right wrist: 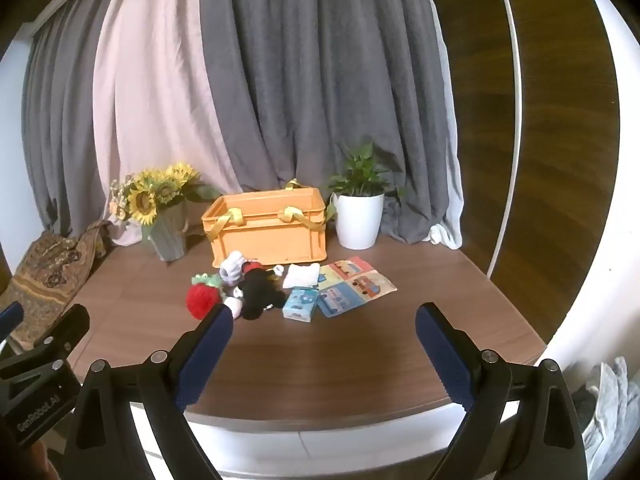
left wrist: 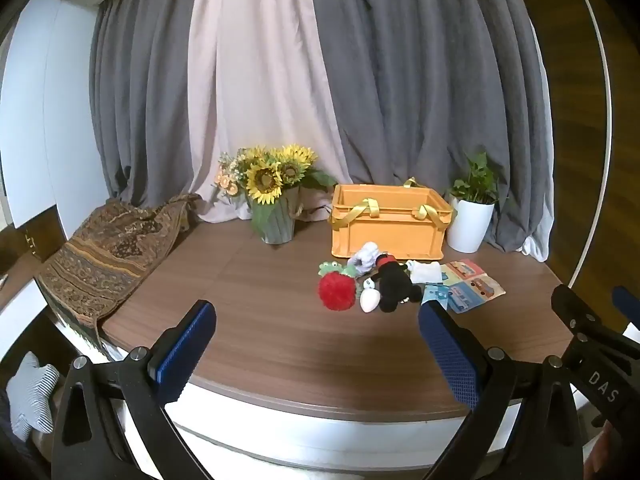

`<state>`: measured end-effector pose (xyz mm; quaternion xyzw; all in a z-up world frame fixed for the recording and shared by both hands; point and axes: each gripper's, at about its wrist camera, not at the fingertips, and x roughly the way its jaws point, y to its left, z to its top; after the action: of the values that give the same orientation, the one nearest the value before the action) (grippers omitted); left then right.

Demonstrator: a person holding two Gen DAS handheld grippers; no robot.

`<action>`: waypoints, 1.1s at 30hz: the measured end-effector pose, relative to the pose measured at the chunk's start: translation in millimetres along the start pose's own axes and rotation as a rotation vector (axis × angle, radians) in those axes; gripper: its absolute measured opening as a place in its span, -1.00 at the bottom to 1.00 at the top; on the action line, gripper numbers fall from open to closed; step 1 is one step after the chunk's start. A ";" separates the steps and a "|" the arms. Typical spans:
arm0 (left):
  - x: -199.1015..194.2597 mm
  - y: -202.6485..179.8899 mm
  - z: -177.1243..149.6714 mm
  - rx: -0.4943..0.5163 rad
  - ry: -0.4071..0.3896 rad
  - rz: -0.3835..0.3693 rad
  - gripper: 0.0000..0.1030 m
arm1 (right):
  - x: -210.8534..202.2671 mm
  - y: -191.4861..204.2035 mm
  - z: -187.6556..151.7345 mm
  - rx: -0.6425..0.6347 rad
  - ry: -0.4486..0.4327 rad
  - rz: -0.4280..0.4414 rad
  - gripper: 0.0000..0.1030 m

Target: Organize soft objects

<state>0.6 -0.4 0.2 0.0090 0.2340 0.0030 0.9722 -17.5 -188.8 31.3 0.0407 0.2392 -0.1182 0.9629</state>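
Several soft toys cluster mid-desk (right wrist: 360, 340) before the orange crate (right wrist: 268, 232): red pompom (right wrist: 203, 299), black plush (right wrist: 258, 294), white cloth (right wrist: 301, 275), picture cloth (right wrist: 354, 286). Sunflowers (right wrist: 156, 196) left, potted plant (right wrist: 360, 200) right. Left gripper (left wrist: 316, 320) and right gripper (right wrist: 324, 322) fingers wide, empty.

Sunflower vase (left wrist: 276, 216), potted plant (left wrist: 472, 216), curtains (left wrist: 400, 80) behind.

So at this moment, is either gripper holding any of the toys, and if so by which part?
Nothing is held. The left gripper and right gripper both have their jaws wide open above the table, short of the red plush strawberry and black plush doll.
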 end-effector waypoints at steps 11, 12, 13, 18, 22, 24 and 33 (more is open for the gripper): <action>0.5 9.1 9.2 -0.024 -0.004 -0.004 1.00 | -1.7 -4.3 -0.9 -0.007 0.000 -0.011 0.82; -4.0 3.7 8.0 -0.024 -0.012 0.004 1.00 | -1.0 -4.9 -1.7 -0.007 0.002 -0.010 0.82; -4.8 3.2 8.2 -0.024 -0.013 0.006 1.00 | -0.2 -5.4 -2.6 -0.007 0.003 -0.009 0.82; -5.5 3.1 9.8 -0.034 -0.023 0.020 1.00 | -5.2 -6.5 0.0 -0.004 -0.005 -0.015 0.82; -6.2 2.4 9.8 -0.031 -0.030 0.021 1.00 | -5.1 -2.4 -0.7 -0.004 -0.016 -0.019 0.82; -6.0 3.2 10.1 -0.035 -0.026 0.018 1.00 | -9.4 -6.6 1.1 0.000 -0.023 -0.021 0.82; -5.5 3.7 8.0 -0.041 -0.026 0.008 1.00 | -10.1 -8.4 3.4 0.005 -0.029 -0.011 0.82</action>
<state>-0.6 3.1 9.9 -0.0100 0.2213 0.0114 0.9751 -26.8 -195.3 38.8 0.0401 0.2252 -0.1248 0.9655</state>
